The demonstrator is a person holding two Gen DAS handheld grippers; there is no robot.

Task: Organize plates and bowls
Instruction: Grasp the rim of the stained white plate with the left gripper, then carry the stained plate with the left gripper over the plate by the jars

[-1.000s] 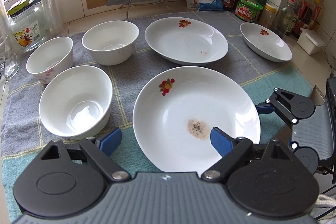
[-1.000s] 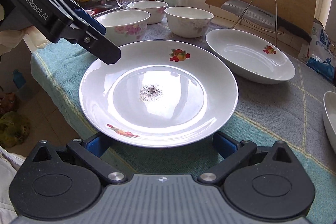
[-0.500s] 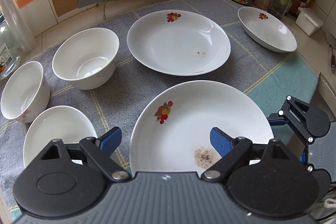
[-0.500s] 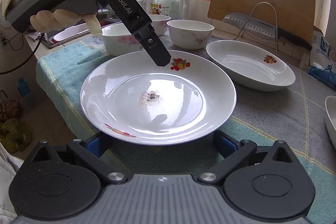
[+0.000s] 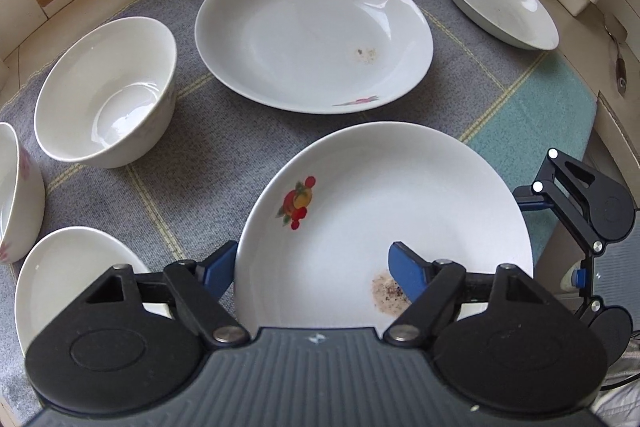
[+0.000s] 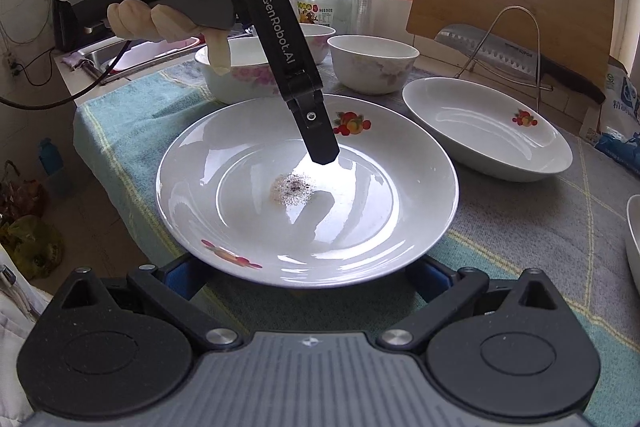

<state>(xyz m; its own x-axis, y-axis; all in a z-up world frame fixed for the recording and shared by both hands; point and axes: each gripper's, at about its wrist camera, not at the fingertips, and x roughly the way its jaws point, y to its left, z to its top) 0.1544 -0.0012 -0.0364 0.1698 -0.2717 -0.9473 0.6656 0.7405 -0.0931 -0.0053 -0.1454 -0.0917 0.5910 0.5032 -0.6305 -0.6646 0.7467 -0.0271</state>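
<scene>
Plate (image 5: 400,187) rim between closing left claw (image 5: 310,269)

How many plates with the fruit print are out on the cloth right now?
3: the speckled plate under the left gripper, whose jaws are closing astride its rim; the middle plate behind it; the far plate by the jars. Others may sit out of view.

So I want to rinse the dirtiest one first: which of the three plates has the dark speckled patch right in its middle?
The nearest plate, the one the left gripper is closing over; the middle plate has only a faint off-centre smudge.
</scene>
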